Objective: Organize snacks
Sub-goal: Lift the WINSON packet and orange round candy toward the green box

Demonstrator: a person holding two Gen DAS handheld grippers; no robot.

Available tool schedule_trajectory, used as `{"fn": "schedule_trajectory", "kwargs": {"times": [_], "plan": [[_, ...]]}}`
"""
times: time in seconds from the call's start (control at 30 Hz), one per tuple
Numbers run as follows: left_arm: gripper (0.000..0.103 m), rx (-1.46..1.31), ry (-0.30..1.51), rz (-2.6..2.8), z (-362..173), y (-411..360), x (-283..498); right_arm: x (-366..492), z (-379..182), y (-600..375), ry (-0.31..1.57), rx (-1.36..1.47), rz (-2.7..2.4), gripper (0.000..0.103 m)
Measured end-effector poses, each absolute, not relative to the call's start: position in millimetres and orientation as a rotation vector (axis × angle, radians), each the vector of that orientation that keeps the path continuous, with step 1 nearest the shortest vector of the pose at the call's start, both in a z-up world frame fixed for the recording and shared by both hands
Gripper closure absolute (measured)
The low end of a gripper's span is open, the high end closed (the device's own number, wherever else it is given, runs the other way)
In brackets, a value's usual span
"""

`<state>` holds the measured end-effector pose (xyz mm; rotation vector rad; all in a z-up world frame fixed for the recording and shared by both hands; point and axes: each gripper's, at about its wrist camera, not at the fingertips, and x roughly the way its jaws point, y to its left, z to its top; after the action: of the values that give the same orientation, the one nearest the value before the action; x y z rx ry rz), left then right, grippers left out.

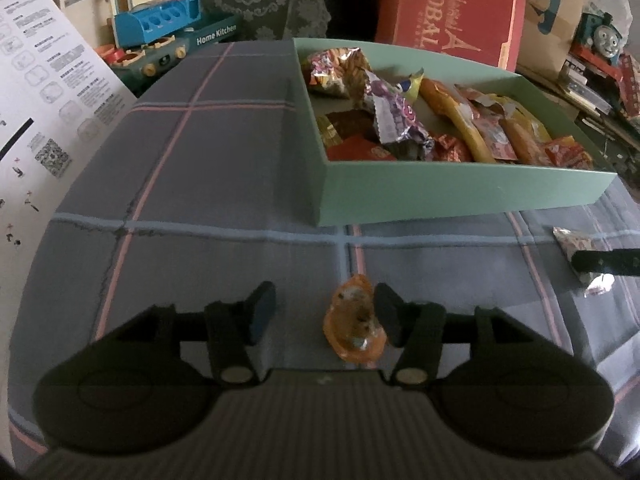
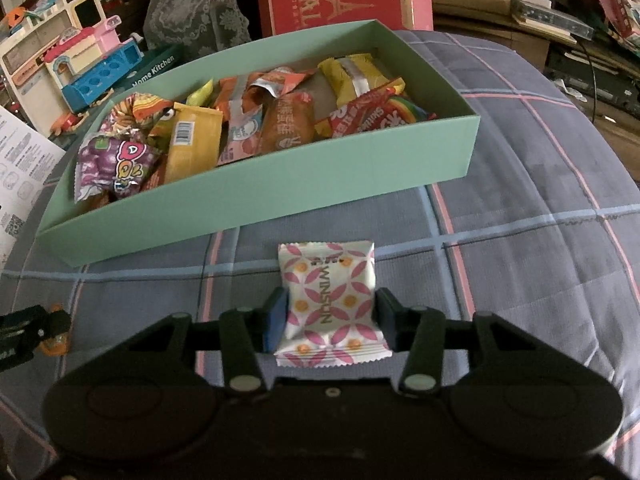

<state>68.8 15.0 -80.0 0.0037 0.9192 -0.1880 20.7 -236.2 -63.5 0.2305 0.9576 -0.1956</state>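
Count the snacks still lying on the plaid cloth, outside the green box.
2. An orange jelly cup lies between the left gripper's open jaws. A white-and-pink packet sits clamped in the right gripper. None hidden, seemingly.

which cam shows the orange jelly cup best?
Left wrist. The orange jelly cup lies on the checked cloth between the left tool's open jaws, beside one pad, fully visible. The right wrist view catches only an orange sliver at its left edge, behind that tool.
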Motion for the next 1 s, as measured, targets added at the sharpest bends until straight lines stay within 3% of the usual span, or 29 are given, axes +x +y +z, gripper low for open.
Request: {"fn": "schedule_trajectory", "kwargs": {"times": [0.17,0.27,0.33,0.47,0.77,1.0], "plan": [[0.05,0.021,0.927,-0.205,-83,15,65,21,-65,-233,0.951,0.21,-0.195,0.055],[0.059,0.042,0.931,-0.257,-82,6,61,20,-64,-234,0.948,0.217,-0.196,0.055],[0.076,0.078,0.924,-0.271,-83,-1,56,20,-65,-235,0.947,0.221,-0.195,0.055],[0.082,0.109,0.906,-0.275,-83,-9,50,18,-65,-233,0.941,0.217,-0.196,0.056],[0.082,0.069,0.907,-0.266,-65,-7,50,5,-57,-238,0.938,0.276,-0.179,0.056],[0.082,0.04,0.863,-0.321,-30,-18,65,3,-20,-253,0.865,0.316,-0.154,0.056]]}}
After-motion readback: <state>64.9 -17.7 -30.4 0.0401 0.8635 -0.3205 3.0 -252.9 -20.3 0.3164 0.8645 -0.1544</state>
